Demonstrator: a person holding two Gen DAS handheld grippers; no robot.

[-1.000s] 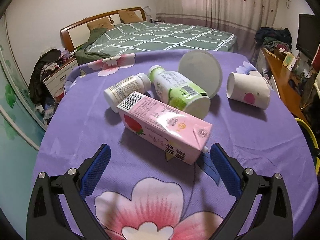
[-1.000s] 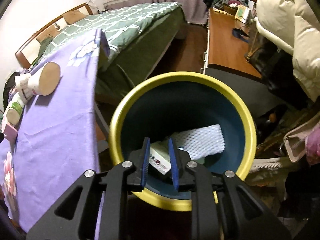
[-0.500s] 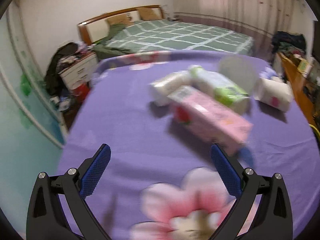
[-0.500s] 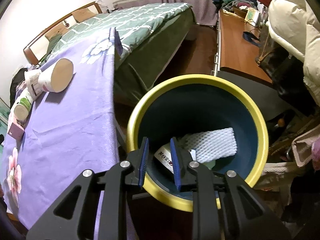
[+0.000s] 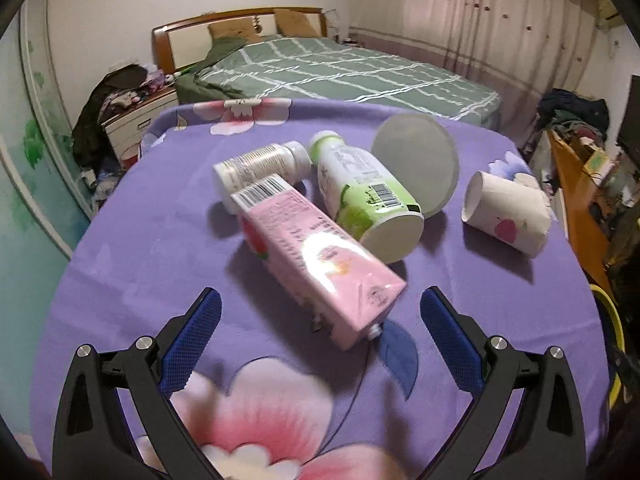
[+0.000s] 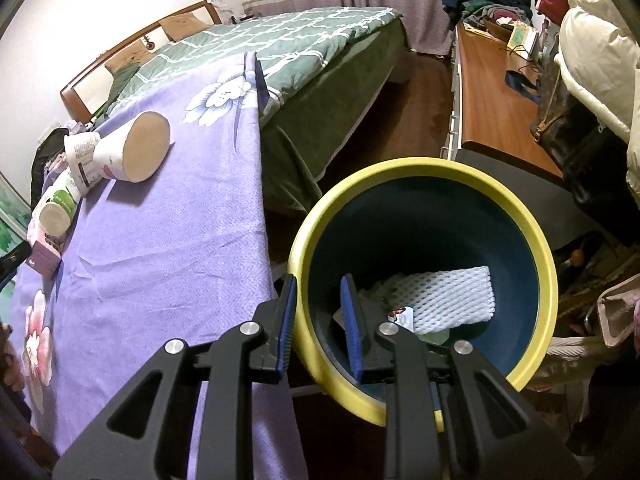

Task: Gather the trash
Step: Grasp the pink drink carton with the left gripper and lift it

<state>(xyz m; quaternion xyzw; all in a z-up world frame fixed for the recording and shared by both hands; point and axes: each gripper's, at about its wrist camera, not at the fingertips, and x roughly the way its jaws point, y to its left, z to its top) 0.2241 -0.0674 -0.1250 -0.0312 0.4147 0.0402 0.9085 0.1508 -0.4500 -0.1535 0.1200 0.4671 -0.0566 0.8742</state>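
A pink carton [image 5: 320, 256] lies on the purple flowered cloth [image 5: 152, 248], its near end between the fingers of my left gripper [image 5: 318, 306], which is open wide and apart from it. Behind the carton lie a white bottle [image 5: 256, 164], a green and white bottle [image 5: 364, 196] and two paper cups [image 5: 504, 216], all on their sides. My right gripper [image 6: 318, 292] hangs over the near left rim of the yellow bin [image 6: 432, 168]. Its jaws stand a narrow gap apart with nothing held. White foam netting [image 6: 448, 300] and a small packet [image 6: 402, 316] lie in the bin.
The table's right edge [image 6: 260, 208] drops off next to the bin. A green bed [image 5: 340, 68] stands beyond the table, and a wooden desk [image 6: 492, 100] with clothes and bags lines the right side. The bin's rim [image 5: 612, 320] shows at the right of the left wrist view.
The left wrist view swung left, blurred, then came back onto the carton with a slight roll. The right gripper drifted from over the bin's middle to its near left rim, gap unchanged.
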